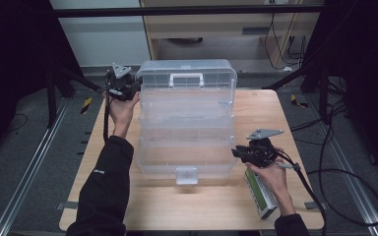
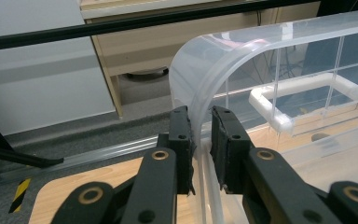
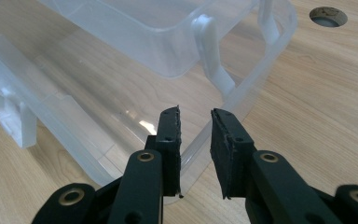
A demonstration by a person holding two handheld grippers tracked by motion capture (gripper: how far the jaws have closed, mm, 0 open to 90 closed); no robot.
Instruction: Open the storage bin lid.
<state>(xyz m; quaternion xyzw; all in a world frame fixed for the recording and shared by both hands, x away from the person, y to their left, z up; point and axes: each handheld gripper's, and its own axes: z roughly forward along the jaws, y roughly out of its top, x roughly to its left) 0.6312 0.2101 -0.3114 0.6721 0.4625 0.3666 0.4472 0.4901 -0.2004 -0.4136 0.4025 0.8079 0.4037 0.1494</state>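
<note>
Taking the clear plastic organiser box (image 1: pixel 187 125) in the middle of the wooden table (image 1: pixel 256 105) as the landmark: nearest the person, just off the box's near right corner, a green-and-white carton (image 1: pixel 262 196) lies flat on the table under the person's right hand (image 1: pixel 270 179). That hand holds the right gripper (image 1: pixel 237 153), which sits level at the box's right side near its front corner. In the right gripper view its jaws stand a narrow gap apart, with the clear rim of the lower tray (image 3: pixel 242 105) running between them; whether the pads press on the plastic cannot be told from the pictures. At the centre of the box's near wall is a white latch tab (image 1: pixel 186 175). The box stands open, its trays stepping up and away from the person toward the raised lid (image 1: pixel 187 73), which bears a white carrying handle (image 1: pixel 187 78). At the box's far left corner, the person's left hand (image 1: pixel 122 110), in a black sleeve (image 1: pixel 106 187), holds the left gripper (image 1: pixel 139 84) against the lid's rounded edge. In the left gripper view the jaws are narrowly set on either side of the lid's curved wall (image 2: pixel 200 100), the left pad (image 2: pixel 182 140) touching it and the right one close against it, so the lid's corner is gripped.
</note>
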